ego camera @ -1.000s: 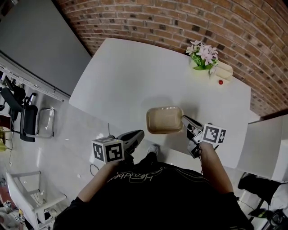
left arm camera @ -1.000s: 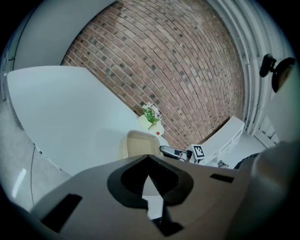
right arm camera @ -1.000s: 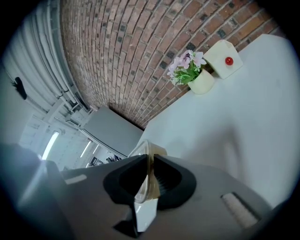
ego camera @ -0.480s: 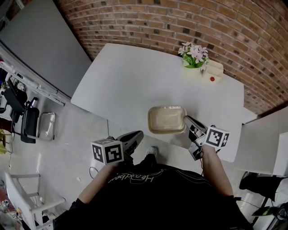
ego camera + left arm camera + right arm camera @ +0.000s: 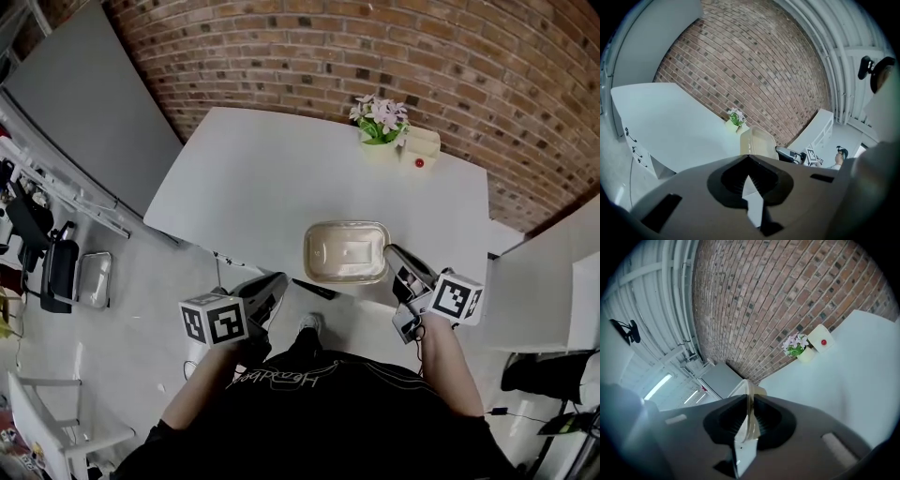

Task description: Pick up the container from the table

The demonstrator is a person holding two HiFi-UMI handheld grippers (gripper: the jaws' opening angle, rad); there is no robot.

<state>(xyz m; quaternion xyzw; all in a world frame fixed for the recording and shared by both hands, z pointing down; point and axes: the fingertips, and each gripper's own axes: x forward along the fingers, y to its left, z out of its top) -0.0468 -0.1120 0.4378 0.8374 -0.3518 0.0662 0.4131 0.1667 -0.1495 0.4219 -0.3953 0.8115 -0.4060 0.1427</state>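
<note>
Head view: the beige container (image 5: pixel 345 251) is near the ctr of the frame, open side up. It hangs across the near edge of the white table (image 5: pixel 253 178), partly over the tabletop and partly over the floor. From the left gripper view it looks clear of the tabletop, tho I can't be fully sure.

The right gripper (image 5: pixel 394 258) is at 4 o'clock of the container and has hold of it. The jaws are nearly together w/ the thin rim pinched btwn the pads. The right gripper view shows that beige rim running straight up btwn the two jaws, pads pressing on both sides. Its marker cube sits further out at 4 o'clock, w/ the person's forearm (image 5: pixel 445 366) behind it.

The left gripper (image 5: pixel 270 286) is at 7 o'clock of the container, apart from it and off the table, over the floor. Its jaws are closed tip to tip w/ nothing btwn them, and it points roughly twd 1 o'clock.

On the far side of the table, a pot of pink flowers (image 5: pixel 380 117) stands at 12 o'clock of the container. A cream box (image 5: pixel 419 148) w/ a red dot is just beside the pot, at its 4 o'clock. Both are well apart from the container. A brick wall (image 5: pixel 375 47) runs behind the table at 12 o'clock.
</note>
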